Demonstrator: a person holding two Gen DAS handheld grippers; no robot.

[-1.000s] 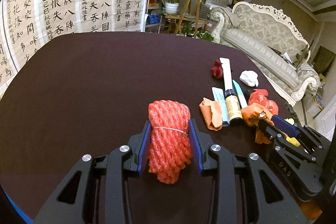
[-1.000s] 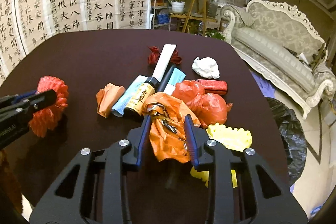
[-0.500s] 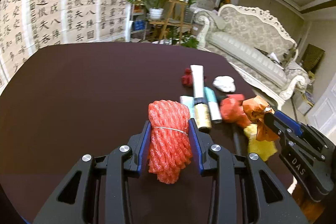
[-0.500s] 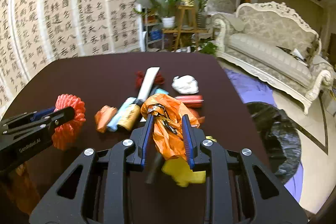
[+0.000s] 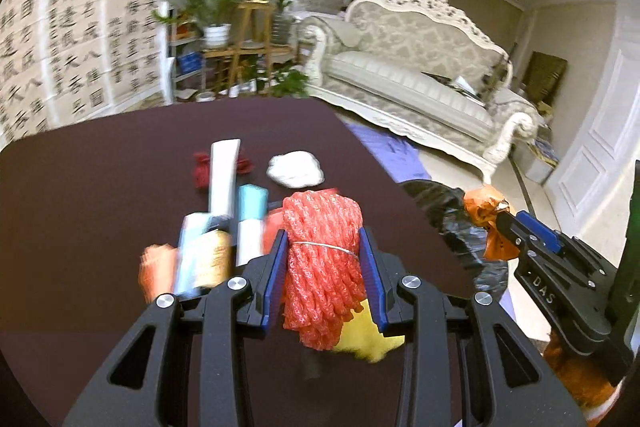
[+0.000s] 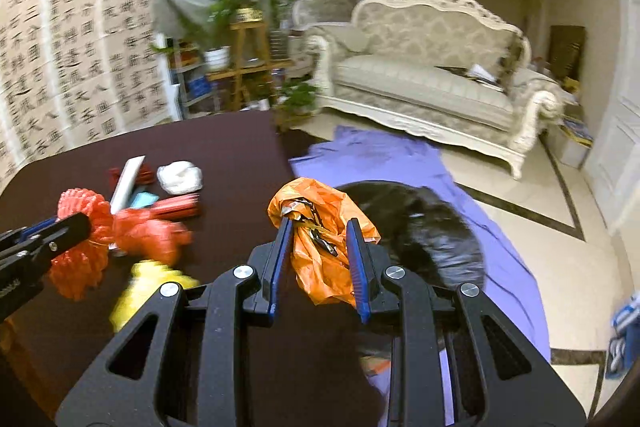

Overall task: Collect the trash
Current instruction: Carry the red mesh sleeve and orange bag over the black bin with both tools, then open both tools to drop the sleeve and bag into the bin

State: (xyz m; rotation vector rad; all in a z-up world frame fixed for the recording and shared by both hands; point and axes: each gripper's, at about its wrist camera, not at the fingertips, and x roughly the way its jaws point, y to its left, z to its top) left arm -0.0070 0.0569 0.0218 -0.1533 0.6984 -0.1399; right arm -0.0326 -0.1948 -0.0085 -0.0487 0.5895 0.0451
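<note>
My left gripper is shut on a red foam net roll and holds it above the dark table, over the trash pile. My right gripper is shut on a crumpled orange plastic bag and holds it at the table's right edge, over a black trash bag on the floor. The right gripper and its orange bag also show at the right of the left wrist view. The left gripper with the net shows at the left of the right wrist view.
On the table lie a white paper wad, a white tube, a blue tube, a dark red scrap, a red box, red bags and a yellow foam piece. A purple cloth covers the floor by the sofa.
Both grippers have swung right with their loads. The left one has moved from the bare table to over the trash pile. The right one has moved off the pile to above the black bag.
</note>
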